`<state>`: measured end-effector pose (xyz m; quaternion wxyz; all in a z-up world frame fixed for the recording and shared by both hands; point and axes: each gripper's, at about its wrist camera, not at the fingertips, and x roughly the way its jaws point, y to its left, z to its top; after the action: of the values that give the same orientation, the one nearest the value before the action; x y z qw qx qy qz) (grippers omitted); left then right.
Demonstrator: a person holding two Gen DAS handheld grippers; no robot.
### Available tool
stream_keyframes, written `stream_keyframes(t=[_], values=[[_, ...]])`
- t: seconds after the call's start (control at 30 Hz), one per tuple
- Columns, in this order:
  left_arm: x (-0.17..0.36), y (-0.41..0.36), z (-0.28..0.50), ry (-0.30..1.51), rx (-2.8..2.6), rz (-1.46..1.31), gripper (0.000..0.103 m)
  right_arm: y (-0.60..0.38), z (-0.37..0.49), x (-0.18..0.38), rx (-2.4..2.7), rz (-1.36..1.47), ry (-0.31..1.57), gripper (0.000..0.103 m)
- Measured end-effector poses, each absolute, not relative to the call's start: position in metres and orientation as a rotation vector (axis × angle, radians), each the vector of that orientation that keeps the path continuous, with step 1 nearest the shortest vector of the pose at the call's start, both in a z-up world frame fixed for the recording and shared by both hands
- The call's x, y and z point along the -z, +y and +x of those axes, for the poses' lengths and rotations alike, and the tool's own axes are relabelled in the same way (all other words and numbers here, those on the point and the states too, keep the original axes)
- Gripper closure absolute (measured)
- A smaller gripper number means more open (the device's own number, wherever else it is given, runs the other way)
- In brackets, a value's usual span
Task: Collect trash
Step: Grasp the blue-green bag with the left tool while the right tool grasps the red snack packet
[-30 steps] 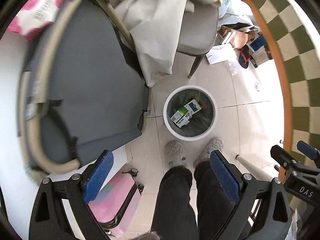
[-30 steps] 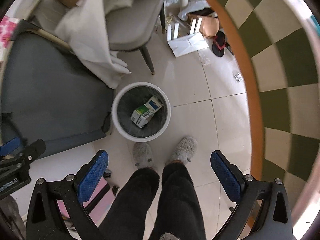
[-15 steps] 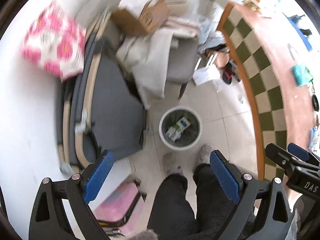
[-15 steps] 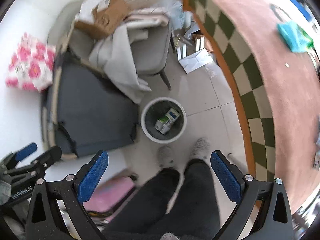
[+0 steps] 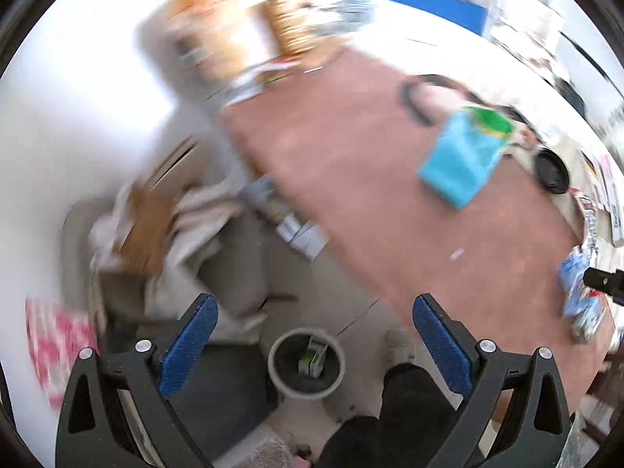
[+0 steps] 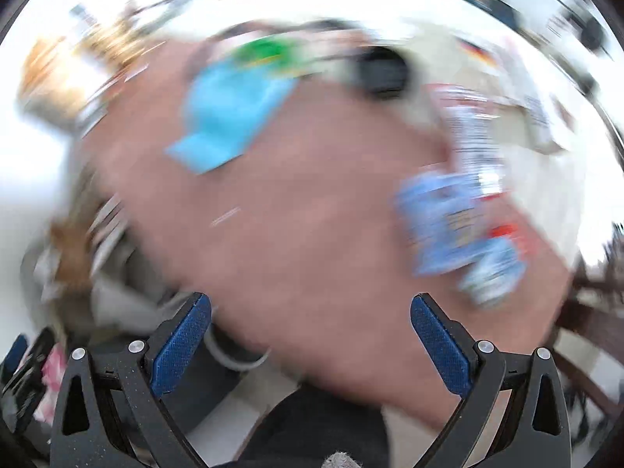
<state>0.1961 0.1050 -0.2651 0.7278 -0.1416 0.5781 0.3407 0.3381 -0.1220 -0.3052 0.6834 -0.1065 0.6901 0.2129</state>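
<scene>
- At six o'clock, your round white bin (image 5: 306, 366), carton inside, has dropped low; the view swung up onto the reddish-brown desk (image 5: 362, 179).
- Both tools, left tool (image 5: 312, 347) and right tool (image 6: 310, 345), gape wide, empty.
- Next trash: blue crumpled wrapper (image 6: 452, 226), three o'clock.

We see matt black plastic on the left hand-held gripper (image 5: 312, 341), with blue pads (image 5: 187, 345) of fine rough texture and bright metal screw heads; the right hand-held gripper (image 6: 310, 341) looks the same. The surface (image 5: 351, 179) reads as matt reddish-brown, its material blurred. The bin (image 5: 277, 374) seems smooth grey plastic, holding a printed cardboard carton (image 5: 312, 358). The floor (image 5: 351, 312) is pale tile with a slight sheen. A light blue packet (image 5: 456, 163) looks glossy.
</scene>
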Motion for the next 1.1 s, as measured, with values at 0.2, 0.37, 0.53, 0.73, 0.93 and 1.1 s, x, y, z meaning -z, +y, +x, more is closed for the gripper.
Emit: stream_keyframes(t=[0.2, 0.37, 0.53, 0.73, 0.93, 1.1], values=[[0.305, 0.107, 0.344, 1.369, -0.515, -0.199, 0.001, -0.157, 0.453, 0.359, -0.300, -0.226, 1.624, 0.000], [0.358, 0.111, 0.418, 1.499, -0.380, -0.162, 0.001, -0.149, 0.491, 0.398, -0.315, -0.238, 1.690, 0.000], [0.406, 0.115, 0.457, 1.610, -0.293, -0.148, 0.001, -0.135, 0.504, 0.423, -0.327, -0.262, 1.708, 0.000], [0.409, 0.121, 0.469, 1.567, -0.292, -0.201, 0.007, -0.128, 0.515, 0.430, -0.273, -0.249, 1.676, 0.007], [0.391, 0.115, 0.463, 1.522, -0.307, -0.251, 0.007, -0.123, 0.531, 0.394, -0.290, -0.262, 1.564, 0.054], [0.366, 0.117, 0.452, 1.471, -0.355, -0.301, 0.007, -0.120, 0.547, 0.368, -0.321, -0.229, 1.534, 0.058]])
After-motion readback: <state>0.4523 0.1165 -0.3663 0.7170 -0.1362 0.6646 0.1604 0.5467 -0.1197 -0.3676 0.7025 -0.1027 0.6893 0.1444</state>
